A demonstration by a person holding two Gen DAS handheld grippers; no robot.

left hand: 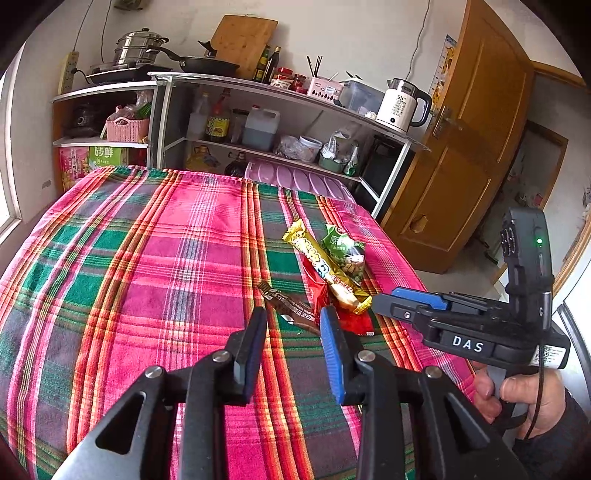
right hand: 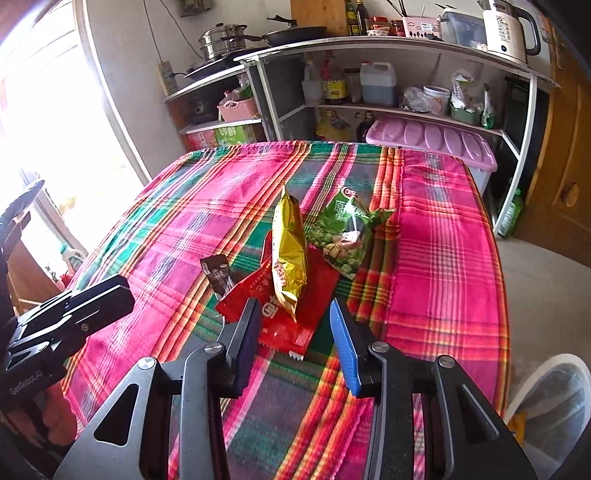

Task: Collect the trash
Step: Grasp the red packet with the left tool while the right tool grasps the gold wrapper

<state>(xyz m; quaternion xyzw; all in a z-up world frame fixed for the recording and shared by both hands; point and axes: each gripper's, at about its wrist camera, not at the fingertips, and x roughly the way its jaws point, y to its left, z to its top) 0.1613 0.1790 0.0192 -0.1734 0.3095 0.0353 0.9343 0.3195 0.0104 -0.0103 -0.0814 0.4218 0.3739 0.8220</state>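
Both tongs are hovering over the near part of the worktop (left hand: 129, 258), which is lying under a pink, green and red plaid cloth. Left tongs (left hand: 293, 325) are standing wide apart with nothing between their blue pads, and the brown wrapper (left hand: 286, 304) is lying just ahead of them, in line with the gap. Right tongs (right hand: 295, 314) are likewise gaping wide and gripping nothing; their tips are hanging just above the near edge of the red wrapper (right hand: 280, 325). In the left wrist view the right tongs (left hand: 388, 301) are showing from the side, just right of the pile, with a hand (left hand: 532, 398) gripping the handle.

Trash is sitting bunched together directly ahead of both tongs. A gold wrapper (right hand: 290, 254) is lying on top of the red wrapper, running away from the right tongs. A green snack bag (right hand: 347, 236) is lying just beyond and to the right of the gold one, touching it. The brown wrapper (right hand: 218, 275) is resting to the left of the red wrapper, its near end hidden under the red one's edge.

Low to the right of the right tongs, past the worktop's edge, a white bin (right hand: 554, 398) lined with a clear bag is standing on the floor. Beyond the worktop, shelves (right hand: 369, 107) are carrying bottles, pots and a white kettle (right hand: 506, 29).
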